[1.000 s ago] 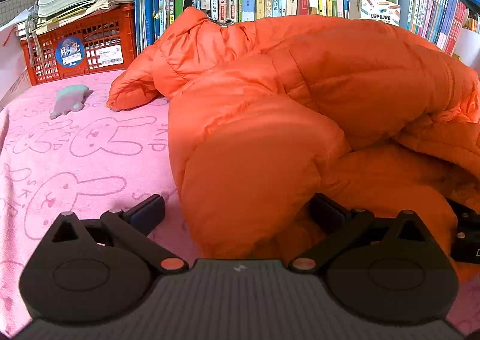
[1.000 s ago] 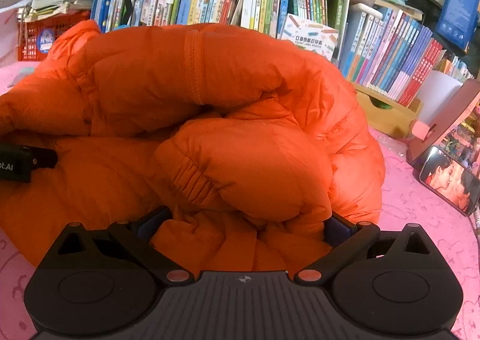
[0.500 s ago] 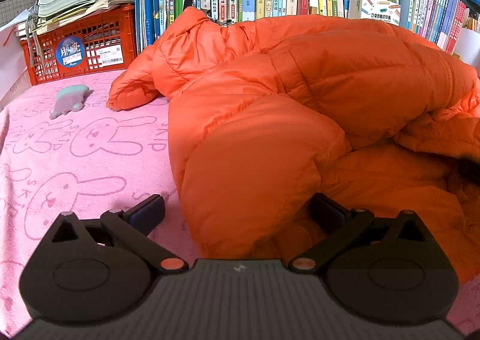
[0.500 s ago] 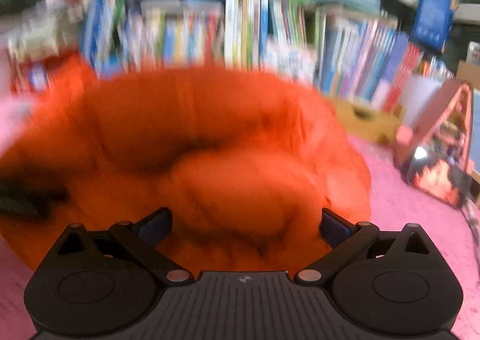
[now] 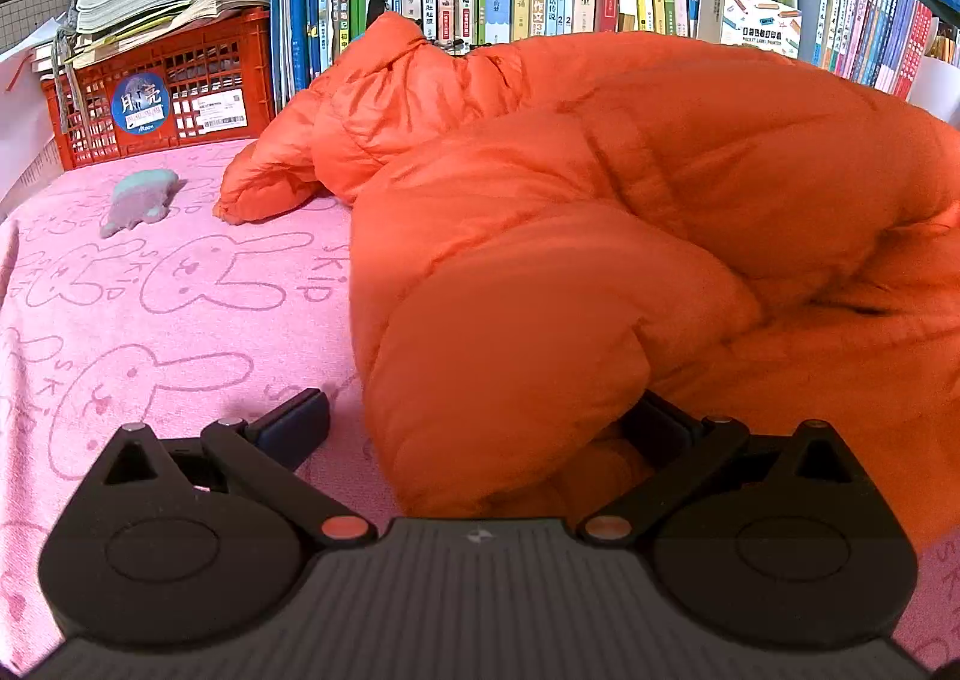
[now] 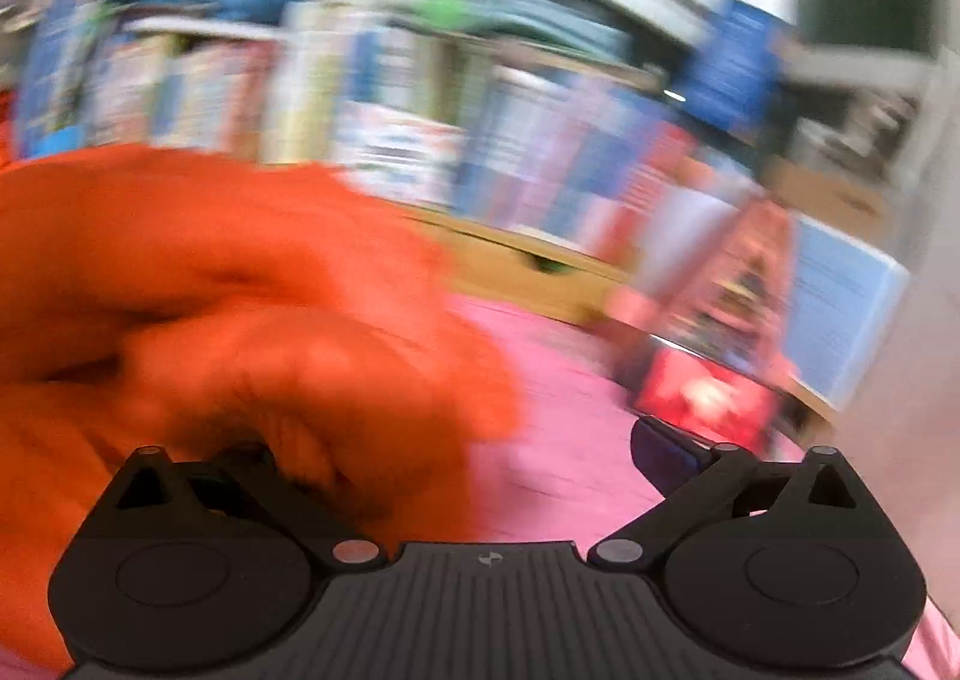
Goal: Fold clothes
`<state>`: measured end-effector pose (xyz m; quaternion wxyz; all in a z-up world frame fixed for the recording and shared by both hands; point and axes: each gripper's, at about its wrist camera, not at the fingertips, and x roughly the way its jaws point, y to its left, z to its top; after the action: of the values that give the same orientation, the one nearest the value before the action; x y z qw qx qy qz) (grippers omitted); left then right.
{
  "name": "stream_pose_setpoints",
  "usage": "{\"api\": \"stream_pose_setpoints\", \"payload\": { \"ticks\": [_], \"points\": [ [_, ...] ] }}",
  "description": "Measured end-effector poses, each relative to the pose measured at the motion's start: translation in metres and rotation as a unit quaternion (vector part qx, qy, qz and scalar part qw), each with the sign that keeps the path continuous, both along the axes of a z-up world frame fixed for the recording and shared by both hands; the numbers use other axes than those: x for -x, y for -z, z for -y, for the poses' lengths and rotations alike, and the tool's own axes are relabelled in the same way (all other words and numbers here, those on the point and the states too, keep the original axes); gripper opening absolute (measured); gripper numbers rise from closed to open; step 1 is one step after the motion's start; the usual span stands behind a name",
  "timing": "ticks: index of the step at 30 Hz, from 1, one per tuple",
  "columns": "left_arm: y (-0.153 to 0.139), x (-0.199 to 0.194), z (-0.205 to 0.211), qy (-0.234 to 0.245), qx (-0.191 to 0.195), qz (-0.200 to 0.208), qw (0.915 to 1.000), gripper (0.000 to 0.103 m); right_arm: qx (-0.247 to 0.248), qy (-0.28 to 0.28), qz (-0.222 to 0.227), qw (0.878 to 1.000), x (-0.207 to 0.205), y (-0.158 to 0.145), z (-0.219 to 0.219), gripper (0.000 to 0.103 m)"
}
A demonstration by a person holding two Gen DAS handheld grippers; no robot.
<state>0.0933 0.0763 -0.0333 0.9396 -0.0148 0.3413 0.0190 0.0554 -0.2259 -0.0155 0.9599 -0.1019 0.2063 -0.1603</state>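
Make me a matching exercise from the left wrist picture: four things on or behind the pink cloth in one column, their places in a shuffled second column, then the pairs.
1. orange jacket
2. red crate
3. small grey-green toy
4. left gripper

A. far left, under stacked papers
B. on the pink cloth, left of the sleeve
C. jaws wide, straddling the near fold
D. heaped at the right, before the books

1-D, 2-A, 3-B, 4-C

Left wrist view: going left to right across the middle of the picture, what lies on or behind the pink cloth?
Red crate → small grey-green soft toy → orange puffer jacket, which fills the right side of the pink cloth.
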Motion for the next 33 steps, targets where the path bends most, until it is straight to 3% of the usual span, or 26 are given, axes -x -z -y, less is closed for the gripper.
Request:
{"api": "stream_pose_setpoints", "payload": {
  "ticks": [5,7,8,9,12,13,15,18,22,24,28,31,33],
  "points": [
    [0.001,0.000,0.001,0.004,0.000,0.001,1.0000,0.103,-0.105,-0.023,0.005,0.994,0.023,-0.001,0.049,0.103],
    [0.001,0.001,0.001,0.004,0.000,0.001,1.0000,0.103,-0.158,-0.034,0.028,0.987,0.029,-0.004,0.057,0.103],
    [0.001,0.001,0.001,0.005,0.000,0.001,1.0000,0.103,-0.211,-0.051,0.049,0.975,0.033,-0.006,0.065,0.103],
    [0.001,0.001,0.001,0.005,0.000,0.001,1.0000,0.103,-0.280,-0.076,0.075,0.954,0.038,-0.007,0.077,0.103],
    [0.001,0.001,0.001,0.006,0.001,0.001,1.0000,0.103,-0.439,-0.127,0.123,0.881,0.044,-0.006,0.106,0.103],
    [0.001,0.001,0.001,0.007,0.001,0.001,1.0000,0.103,-0.449,-0.122,0.123,0.877,0.043,-0.006,0.109,0.103],
    [0.001,0.002,0.001,0.007,0.001,0.001,1.0000,0.103,-0.423,-0.092,0.115,0.894,0.040,-0.007,0.109,0.103],
    [0.001,0.002,0.002,0.007,0.001,0.001,1.0000,0.103,-0.405,-0.067,0.103,0.906,0.039,-0.003,0.108,0.103],
    [0.001,0.002,0.002,0.007,0.001,0.001,1.0000,0.103,-0.308,-0.015,0.077,0.948,0.037,0.002,0.091,0.103],
    [0.001,0.003,0.001,0.008,0.005,0.003,1.0000,0.103,-0.275,-0.013,0.073,0.959,0.037,0.008,0.082,0.103],
    [-0.003,0.010,0.005,0.018,0.003,0.006,0.9998,0.103,-0.285,-0.010,0.059,0.957,0.031,0.023,0.083,0.103],
    [-0.019,0.025,0.026,0.063,-0.011,0.027,0.9976,0.103,-0.302,-0.006,0.049,0.952,0.028,0.031,0.087,0.103],
    [-0.034,0.035,0.048,0.099,-0.036,0.062,0.9925,0.103,-0.308,-0.005,0.044,0.950,0.026,0.032,0.089,0.103]
  ]
}}
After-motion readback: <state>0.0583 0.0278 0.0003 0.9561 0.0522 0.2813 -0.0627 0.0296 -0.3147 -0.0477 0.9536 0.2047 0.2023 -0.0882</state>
